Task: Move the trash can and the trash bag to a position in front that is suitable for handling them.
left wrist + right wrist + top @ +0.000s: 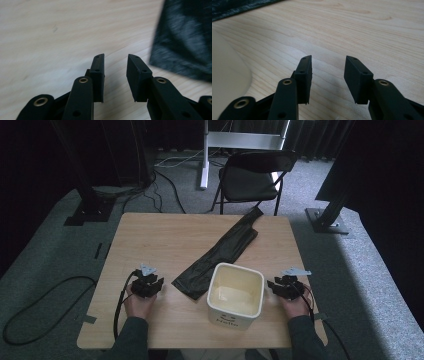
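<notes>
Counting: one bin (pixel 235 295) | one black bag (pixel 220 252) | two parted tools: left tool (pixel 148 282), right tool (pixel 284 285)

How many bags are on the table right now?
1. A single black bag lies flat, running diagonally from the far edge toward the cream bin, its near end just left of the bin. Another could hide inside the bin, though it looks empty.

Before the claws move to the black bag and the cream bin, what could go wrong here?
1. The black bag lies flat on the table; the open left claw may scrape wood or pinch only one layer.
2. The cream bin looks empty, perhaps light; a push from the open right claw could slide or tip it.
3. The bag's far end hangs over the table edge, so a pull could drag it off.
</notes>
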`<state>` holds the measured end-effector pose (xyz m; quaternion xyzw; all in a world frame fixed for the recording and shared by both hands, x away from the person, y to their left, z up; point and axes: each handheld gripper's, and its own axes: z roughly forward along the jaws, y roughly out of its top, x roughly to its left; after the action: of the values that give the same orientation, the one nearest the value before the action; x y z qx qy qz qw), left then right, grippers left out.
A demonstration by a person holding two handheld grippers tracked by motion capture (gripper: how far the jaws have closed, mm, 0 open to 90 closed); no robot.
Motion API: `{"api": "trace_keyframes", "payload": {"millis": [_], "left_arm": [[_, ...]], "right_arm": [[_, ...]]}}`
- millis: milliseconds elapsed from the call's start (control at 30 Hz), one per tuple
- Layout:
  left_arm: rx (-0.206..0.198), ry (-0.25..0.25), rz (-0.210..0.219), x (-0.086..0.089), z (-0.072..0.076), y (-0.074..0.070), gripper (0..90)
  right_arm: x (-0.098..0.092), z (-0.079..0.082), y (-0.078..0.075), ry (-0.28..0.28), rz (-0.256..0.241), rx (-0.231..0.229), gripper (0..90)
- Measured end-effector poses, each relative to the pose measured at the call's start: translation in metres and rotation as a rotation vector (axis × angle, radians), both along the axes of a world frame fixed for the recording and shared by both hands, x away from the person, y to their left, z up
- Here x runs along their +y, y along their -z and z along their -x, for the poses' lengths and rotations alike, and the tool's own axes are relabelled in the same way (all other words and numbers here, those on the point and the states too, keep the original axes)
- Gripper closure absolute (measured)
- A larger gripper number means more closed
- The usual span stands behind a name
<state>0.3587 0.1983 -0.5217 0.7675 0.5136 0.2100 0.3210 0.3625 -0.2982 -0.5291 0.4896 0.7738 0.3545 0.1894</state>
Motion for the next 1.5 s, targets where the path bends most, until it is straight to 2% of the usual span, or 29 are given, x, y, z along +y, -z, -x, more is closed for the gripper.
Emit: {"api": "trace_keyframes", "payload": {"millis": [33,67,167,200,300,400,500,533,633,667,767,900,1100,1133,1167,1200,1267,1333,1433,1467,1500], "left_arm": [[0.000,0.000,0.000,0.000,0.000,0.000,68.1],[0.006,0.030,0.011,-0.008,-0.004,-0.002,67.7],[0.012,0.056,0.022,-0.015,-0.008,-0.003,67.7],[0.017,0.085,0.024,-0.024,-0.013,-0.004,67.6],[0.018,0.101,0.029,-0.031,-0.017,-0.004,67.0],[0.052,0.139,0.013,-0.042,-0.026,-0.002,65.4],[0.068,0.145,0.004,-0.047,-0.030,-0.001,63.4],[0.088,0.146,-0.004,-0.050,-0.034,0.002,62.5],[0.096,0.147,-0.019,-0.052,-0.035,0.005,61.3],[0.099,0.146,-0.030,-0.053,-0.035,0.007,62.2],[0.101,0.138,-0.049,-0.053,-0.034,0.006,75.9],[0.095,0.139,-0.068,-0.049,-0.030,0.006,90.0],[0.103,0.156,-0.089,-0.043,-0.025,0.004,90.0],[0.101,0.154,-0.088,-0.035,-0.021,0.005,90.0],[0.101,0.154,-0.088,-0.035,-0.021,0.005,90.0],[0.101,0.154,-0.081,-0.026,-0.017,0.005,90.0],[0.104,0.154,-0.084,-0.021,-0.015,0.005,90.0],[0.105,0.149,-0.093,-0.006,-0.008,0.004,90.0],[0.103,0.149,-0.092,0.003,-0.004,0.004,90.0],[0.105,0.143,-0.095,0.015,0.002,0.004,90.0],[0.105,0.143,-0.095,0.015,0.002,0.004,90.0]], "right_arm": [[0.000,0.001,-0.001,-0.002,0.000,-0.002,58.1],[0.000,0.001,-0.001,-0.004,-0.001,-0.004,58.2],[0.000,0.002,-0.002,-0.011,0.003,-0.009,57.8],[0.001,0.003,-0.003,-0.015,0.007,-0.012,57.0],[0.001,0.003,-0.003,-0.023,0.010,-0.016,56.3],[0.001,0.003,-0.003,-0.026,0.012,-0.014,56.1],[0.001,0.003,-0.003,-0.027,0.017,-0.014,56.1],[0.001,0.003,-0.003,-0.028,0.021,-0.017,56.1],[0.001,0.004,-0.003,-0.025,0.022,-0.027,56.0],[0.001,0.005,-0.004,-0.024,0.022,-0.032,55.8],[0.000,0.005,-0.004,-0.022,0.022,-0.037,55.5],[0.000,0.004,-0.002,-0.016,0.033,-0.033,55.3],[0.000,0.004,-0.001,-0.016,0.041,-0.032,55.4],[0.000,0.004,-0.002,-0.016,0.041,-0.032,55.3],[0.000,0.004,-0.002,-0.016,0.041,-0.032,55.3],[0.000,0.004,-0.002,-0.019,0.040,-0.031,55.4],[0.001,0.004,-0.001,-0.021,0.040,-0.029,55.4],[0.003,0.005,-0.001,-0.031,0.043,-0.027,55.5],[0.005,0.006,-0.003,-0.041,0.042,-0.031,55.5],[0.006,0.006,-0.003,-0.046,0.044,-0.033,55.5],[0.006,0.006,-0.003,-0.046,0.044,-0.033,55.5]]}}
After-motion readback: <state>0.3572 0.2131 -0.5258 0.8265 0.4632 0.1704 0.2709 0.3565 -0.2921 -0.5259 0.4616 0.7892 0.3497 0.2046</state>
